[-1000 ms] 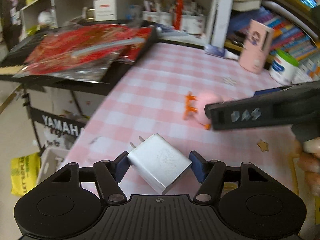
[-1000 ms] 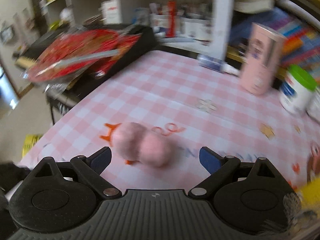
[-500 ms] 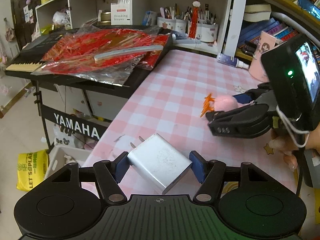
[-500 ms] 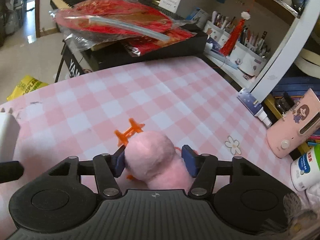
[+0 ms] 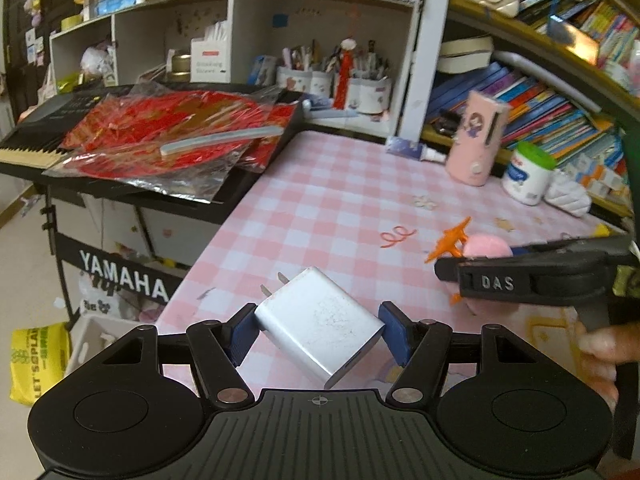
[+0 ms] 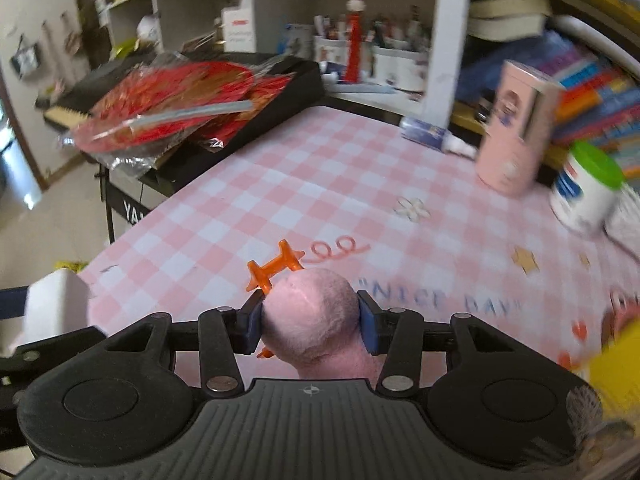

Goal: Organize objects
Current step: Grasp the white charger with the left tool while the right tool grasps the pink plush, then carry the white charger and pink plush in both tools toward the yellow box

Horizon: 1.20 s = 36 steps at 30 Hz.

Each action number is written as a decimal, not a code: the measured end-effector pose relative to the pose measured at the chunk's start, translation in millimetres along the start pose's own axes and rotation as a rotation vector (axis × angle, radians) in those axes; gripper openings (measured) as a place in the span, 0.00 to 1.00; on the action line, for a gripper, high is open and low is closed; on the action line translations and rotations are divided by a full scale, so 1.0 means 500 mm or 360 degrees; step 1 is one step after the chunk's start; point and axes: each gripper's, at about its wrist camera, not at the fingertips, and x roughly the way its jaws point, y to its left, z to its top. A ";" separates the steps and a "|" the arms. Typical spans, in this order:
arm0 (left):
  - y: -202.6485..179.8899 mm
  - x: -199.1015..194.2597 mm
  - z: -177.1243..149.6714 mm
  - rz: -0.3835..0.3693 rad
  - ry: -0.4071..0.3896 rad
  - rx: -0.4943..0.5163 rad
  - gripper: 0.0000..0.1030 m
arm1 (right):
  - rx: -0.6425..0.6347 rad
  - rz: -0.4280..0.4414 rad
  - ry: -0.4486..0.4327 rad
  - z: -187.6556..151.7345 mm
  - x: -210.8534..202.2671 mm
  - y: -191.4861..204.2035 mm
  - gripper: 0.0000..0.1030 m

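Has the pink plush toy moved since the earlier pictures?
Yes. The pink plush toy, now gripped by the right gripper, sits nearer the orange squiggle print than before.

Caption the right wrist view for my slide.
Right gripper shut on a pink plush toy with orange legs, above a pink checked tablecloth.

My table (image 5: 320,208) wears a pink checked cloth; at its far edge stand a pink case (image 5: 478,140) and a green-lidded tub (image 5: 528,174)
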 end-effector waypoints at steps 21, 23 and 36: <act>-0.010 -0.132 -0.096 -0.0214 -0.0043 0.0098 0.63 | 0.0277 -0.0130 0.0000 -0.158 -0.197 0.046 0.43; -0.008 -0.146 -0.110 -0.0230 -0.0038 0.0109 0.63 | 0.0286 -0.0143 0.0002 -0.175 -0.212 0.058 0.43; 0.009 -0.241 -0.198 -0.0309 0.0001 0.0195 0.63 | 0.0370 -0.0197 0.0032 -0.291 -0.297 0.129 0.43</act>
